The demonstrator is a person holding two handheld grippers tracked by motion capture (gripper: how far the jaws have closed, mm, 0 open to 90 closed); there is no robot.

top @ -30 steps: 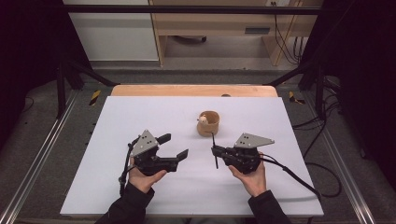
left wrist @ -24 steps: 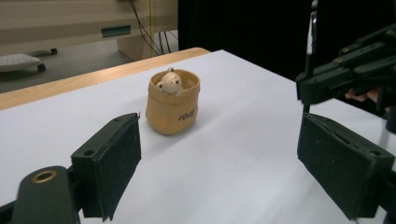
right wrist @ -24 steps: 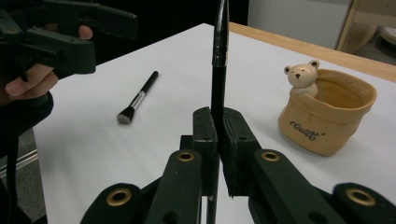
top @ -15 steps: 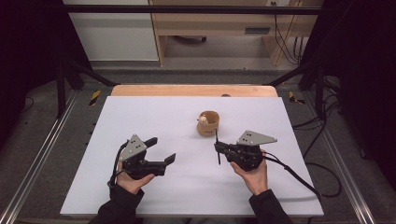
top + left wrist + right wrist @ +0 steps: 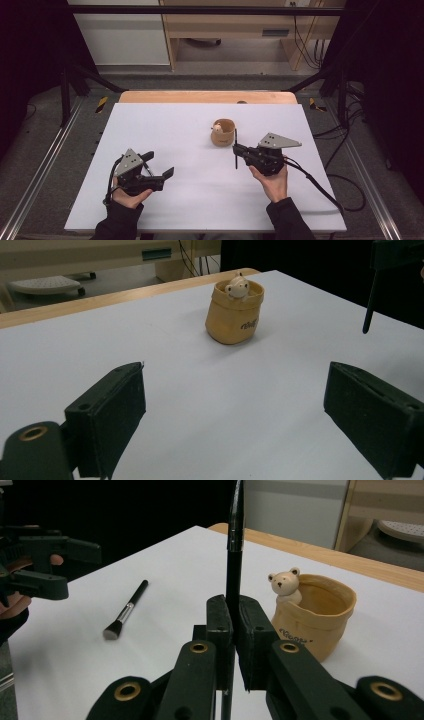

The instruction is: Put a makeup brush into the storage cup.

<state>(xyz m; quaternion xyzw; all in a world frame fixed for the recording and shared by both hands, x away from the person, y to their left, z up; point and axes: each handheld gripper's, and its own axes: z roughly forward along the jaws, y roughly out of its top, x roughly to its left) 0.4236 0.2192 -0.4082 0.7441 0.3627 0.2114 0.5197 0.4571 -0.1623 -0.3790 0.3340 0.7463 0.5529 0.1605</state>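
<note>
Right gripper (image 5: pixel 239 150) pinches a thin black stick (image 5: pixel 234 555) upright just beside the bear pot (image 5: pixel 223 132), left gripper (image 5: pixel 161 166) gaping empty, well apart.

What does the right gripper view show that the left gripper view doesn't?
Right gripper view, not the left: a makeup brush lying flat on the white table, and the right gripper shut on a thin black rod. Left gripper view, not the right: that rod's free lower tip. Both: the tan bear pot, the rod, and the left gripper, open.
</note>
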